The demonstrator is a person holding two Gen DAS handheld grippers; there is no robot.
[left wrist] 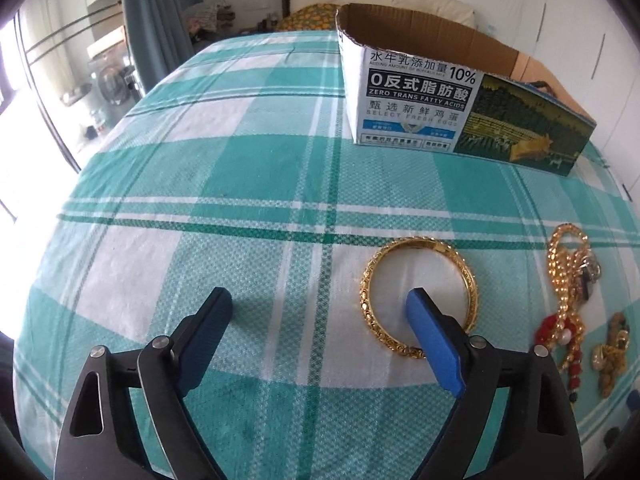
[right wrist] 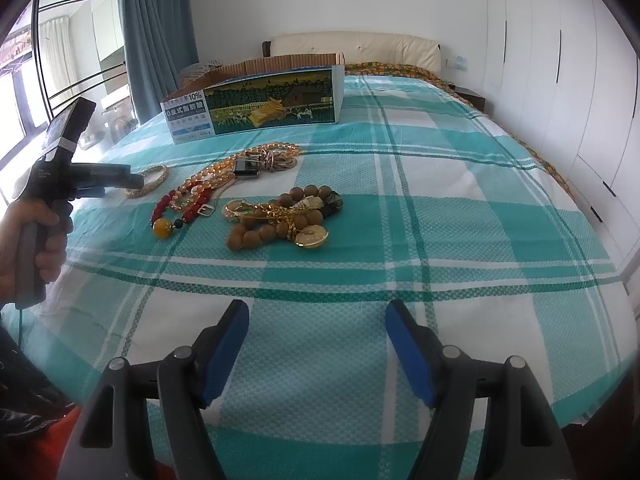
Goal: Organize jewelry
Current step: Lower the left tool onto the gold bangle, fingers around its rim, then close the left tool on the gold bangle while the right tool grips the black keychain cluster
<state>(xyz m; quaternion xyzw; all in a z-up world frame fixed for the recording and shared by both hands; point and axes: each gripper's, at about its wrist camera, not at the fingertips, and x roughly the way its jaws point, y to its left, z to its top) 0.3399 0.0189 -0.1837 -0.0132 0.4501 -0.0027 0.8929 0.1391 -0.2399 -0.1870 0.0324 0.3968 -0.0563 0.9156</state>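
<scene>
left gripper [left wrist: 320, 304]: my jaws spread, one finger inside gold bangle [left wrist: 420, 296] | right gripper [right wrist: 318, 316]: jaws spread, empty over bed [right wrist: 460, 220] | cardboard box [right wrist: 256, 104] toward headboard end

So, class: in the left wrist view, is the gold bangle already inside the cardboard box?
No, the gold bangle lies on the checked bedspread, well in front of the cardboard box.
</scene>
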